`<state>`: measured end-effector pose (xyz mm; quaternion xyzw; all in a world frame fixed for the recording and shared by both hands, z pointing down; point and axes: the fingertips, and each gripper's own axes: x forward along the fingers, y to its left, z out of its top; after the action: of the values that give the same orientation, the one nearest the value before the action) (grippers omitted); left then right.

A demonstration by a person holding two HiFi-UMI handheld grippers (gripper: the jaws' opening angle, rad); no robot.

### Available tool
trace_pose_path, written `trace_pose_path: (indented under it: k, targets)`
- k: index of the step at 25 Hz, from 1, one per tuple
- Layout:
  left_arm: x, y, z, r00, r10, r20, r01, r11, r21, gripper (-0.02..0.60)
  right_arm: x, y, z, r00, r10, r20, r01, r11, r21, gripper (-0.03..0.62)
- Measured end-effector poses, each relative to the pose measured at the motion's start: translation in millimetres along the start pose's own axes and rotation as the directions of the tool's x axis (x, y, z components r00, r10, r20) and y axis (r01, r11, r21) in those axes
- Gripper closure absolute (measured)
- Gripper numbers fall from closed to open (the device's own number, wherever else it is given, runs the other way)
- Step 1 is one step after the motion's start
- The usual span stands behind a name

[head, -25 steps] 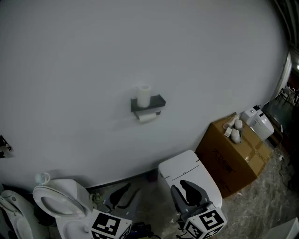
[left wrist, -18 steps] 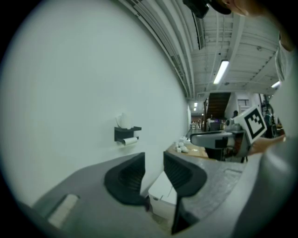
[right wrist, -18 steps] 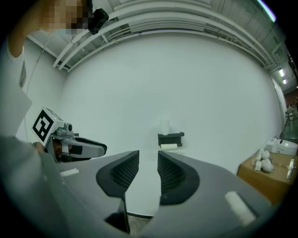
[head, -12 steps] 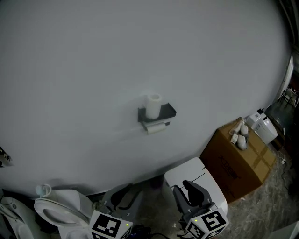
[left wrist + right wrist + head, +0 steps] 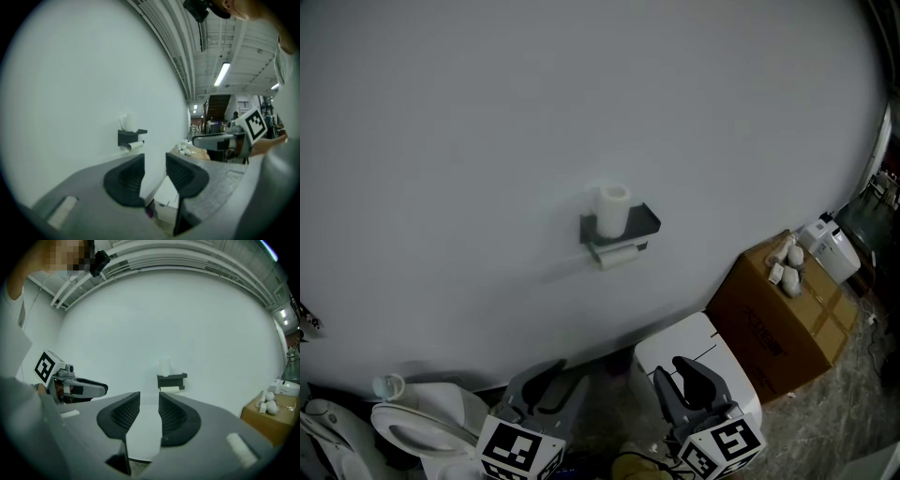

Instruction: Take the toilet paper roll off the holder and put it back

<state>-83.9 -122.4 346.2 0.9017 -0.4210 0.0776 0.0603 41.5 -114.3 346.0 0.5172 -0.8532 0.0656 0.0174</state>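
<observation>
A dark holder (image 5: pixel 639 225) hangs on the white wall. One white toilet paper roll (image 5: pixel 612 210) stands upright on its top shelf and another roll (image 5: pixel 619 257) hangs on the bar beneath it. Both grippers are low in the head view, well short of the wall. My left gripper (image 5: pixel 558 380) is open; its jaws have just been opening and nothing is between them. My right gripper (image 5: pixel 677 375) is open and empty too. The holder (image 5: pixel 130 136) lies ahead of the left gripper (image 5: pixel 154 161) and to its left. The holder (image 5: pixel 171 379) sits just above the right gripper (image 5: pixel 149 401).
A white toilet (image 5: pixel 680 352) stands against the wall below the holder. Right of it is a cardboard box (image 5: pixel 778 323) with small white items (image 5: pixel 784 262) on top, then a white appliance (image 5: pixel 831 249). Another toilet bowl (image 5: pixel 422 422) sits at the bottom left.
The head view has drawn nearer the wall, so the holder has shifted right and down in it. Both grippers have come forward toward the wall. The left jaws stand slightly wider.
</observation>
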Motion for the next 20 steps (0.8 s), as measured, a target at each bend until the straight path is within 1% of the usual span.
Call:
trace_pose_path:
  k: [3, 8, 12, 20]
  targets:
    - [8, 4, 5, 1.000, 0.001, 0.010, -0.001, 1.000, 0.009, 0.446, 7, -9, 3, 1.000, 0.008, 0.024, -0.008, 1.000, -0.022, 0.484]
    - [30, 16, 18, 1.000, 0.014, 0.027, -0.015, 0.999, 0.029, 0.439, 26, -24, 9, 0.999, 0.026, 0.037, -0.025, 0.999, -0.028, 0.484]
    - [57, 31, 29, 0.999, 0.015, 0.053, -0.019, 0.997, 0.076, 0.430, 47, -38, 16, 0.998, 0.045, 0.038, -0.043, 0.998, -0.037, 0.484]
    - [119, 58, 59, 0.996, 0.016, 0.083, -0.026, 0.992, 0.123, 0.410, 82, -68, 24, 0.997, 0.075, 0.034, -0.073, 0.996, -0.043, 0.484]
